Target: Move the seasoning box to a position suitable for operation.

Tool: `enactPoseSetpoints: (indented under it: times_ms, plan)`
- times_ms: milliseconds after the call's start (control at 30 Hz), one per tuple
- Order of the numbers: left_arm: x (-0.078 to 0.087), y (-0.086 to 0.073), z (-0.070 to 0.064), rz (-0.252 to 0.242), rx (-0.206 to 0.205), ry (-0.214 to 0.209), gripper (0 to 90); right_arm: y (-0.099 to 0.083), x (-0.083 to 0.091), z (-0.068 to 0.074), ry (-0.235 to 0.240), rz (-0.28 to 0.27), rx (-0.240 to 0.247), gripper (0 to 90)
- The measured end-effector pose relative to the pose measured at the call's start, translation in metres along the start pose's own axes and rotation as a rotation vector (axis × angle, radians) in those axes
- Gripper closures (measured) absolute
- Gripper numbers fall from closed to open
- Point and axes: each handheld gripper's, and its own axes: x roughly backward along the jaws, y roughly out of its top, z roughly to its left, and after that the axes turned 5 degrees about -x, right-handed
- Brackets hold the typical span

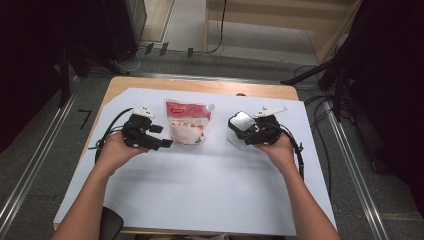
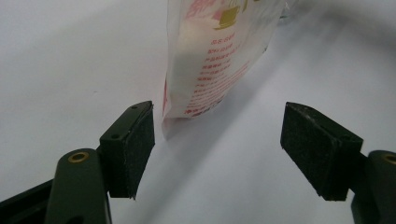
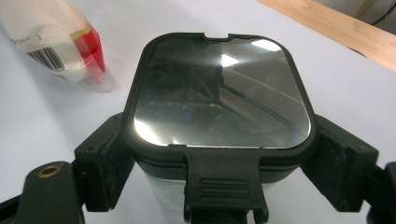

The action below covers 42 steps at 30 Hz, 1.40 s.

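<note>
On the bench: 1 pouch [image 1: 186, 122], 1 lidded container [image 3: 219, 100]. Left gripper [image 2: 217, 140] jaws gape; right gripper [image 3: 219, 161] jaws seemingly clamp the container.

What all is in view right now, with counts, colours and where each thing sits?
refill pouch: one, white with a red top and red print, lying flat on the sheet between the two tongs
lidded container: one, clear body with a black-framed glossy lid, right of the pouch
sheet: one, white, covering most of the table
table: one, light wood
left tongs: one, black, jaws open at the pouch's bottom corner
right tongs: one, black, jaws closed on the container
hands: two, holding the tongs
</note>
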Motion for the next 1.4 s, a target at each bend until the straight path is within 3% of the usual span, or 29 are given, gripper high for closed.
enactPoseSetpoints:
  times_ms: [400,867,1133,1400]
  plan:
    - [0.001,0.001,-0.001,0.013,-0.011,-0.002,27.4,-0.006,0.016,0.014,0.013,-0.045,-0.002,17.8]
    - [-0.001,0.000,-0.002,0.007,-0.008,-0.008,27.5,-0.017,0.029,0.050,0.067,-0.070,0.023,17.9]
    - [-0.002,-0.004,-0.002,0.034,-0.014,-0.016,27.5,-0.028,0.016,0.073,0.100,-0.045,0.080,17.8]
    - [-0.004,-0.004,-0.007,0.030,-0.026,-0.025,27.4,-0.036,0.019,0.074,0.084,-0.045,0.065,17.7]
